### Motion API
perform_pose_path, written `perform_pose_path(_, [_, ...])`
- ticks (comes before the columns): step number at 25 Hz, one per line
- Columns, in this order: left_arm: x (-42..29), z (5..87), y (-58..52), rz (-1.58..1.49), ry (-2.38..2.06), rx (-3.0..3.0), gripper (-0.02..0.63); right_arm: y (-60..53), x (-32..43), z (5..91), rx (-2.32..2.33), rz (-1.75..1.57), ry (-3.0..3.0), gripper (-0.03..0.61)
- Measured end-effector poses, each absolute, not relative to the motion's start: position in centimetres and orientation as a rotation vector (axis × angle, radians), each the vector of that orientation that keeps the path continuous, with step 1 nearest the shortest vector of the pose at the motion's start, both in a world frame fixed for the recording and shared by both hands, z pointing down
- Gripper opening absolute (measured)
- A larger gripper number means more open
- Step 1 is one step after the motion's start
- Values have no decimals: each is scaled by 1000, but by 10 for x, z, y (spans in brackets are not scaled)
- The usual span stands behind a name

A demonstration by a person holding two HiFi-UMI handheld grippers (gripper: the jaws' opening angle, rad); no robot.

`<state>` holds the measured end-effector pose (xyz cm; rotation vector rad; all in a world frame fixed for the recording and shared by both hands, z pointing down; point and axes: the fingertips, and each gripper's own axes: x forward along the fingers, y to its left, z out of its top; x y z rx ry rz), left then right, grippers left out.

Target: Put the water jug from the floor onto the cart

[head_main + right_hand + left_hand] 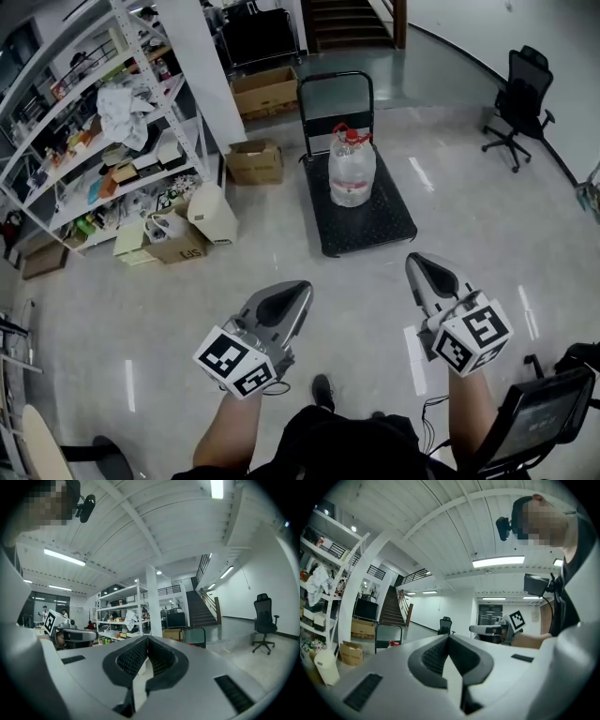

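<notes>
The water jug, clear with a red cap, is standing upright on the black deck of the cart, nearer the handle end than the front edge. It is not on the floor, so the placing step is looking finished, and this moment is reading as the tail end of the task rather than a reach or a lift.

The left gripper is being held level in front of the person, clenched with its jaws meeting at the tip and nothing between them. The right gripper is sitting the same way, closed on nothing. Both are well apart from the cart, with bare floor lying between.

The next move is probably calling for no grasp at all. At most, it would be a check that the jug is sitting steady and clear of the deck's edge.

The floor is shining, pale and polished, reflecting the ceiling lights. A white shelving rack crowded with odds and ends is running along the left. Cardboard boxes are lying beside it. A black office chair is standing at the far right, and a staircase is rising behind the cart.
</notes>
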<state>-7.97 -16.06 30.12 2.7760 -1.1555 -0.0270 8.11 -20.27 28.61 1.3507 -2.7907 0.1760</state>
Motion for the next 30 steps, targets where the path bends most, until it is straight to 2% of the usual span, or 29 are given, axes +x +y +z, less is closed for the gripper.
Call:
perform_pose_path(7, [7,298,-66,-65,-1201,2742,-5,-105,147,288,1207,155,-2853,0])
perform_pose_path(12, [32,297,-15,-4,-1240,2694,-5,-62,185,287,1217,181,-2864,0])
perform_pose_path(19, [37,283,34,41,-1230,2753,-5,-27,192,271,1281,164,-2857,0])
perform_pose_path(30, [-18,270,71,-34,-1283,2737,-6,13,147,258,1290,170,-2857,0])
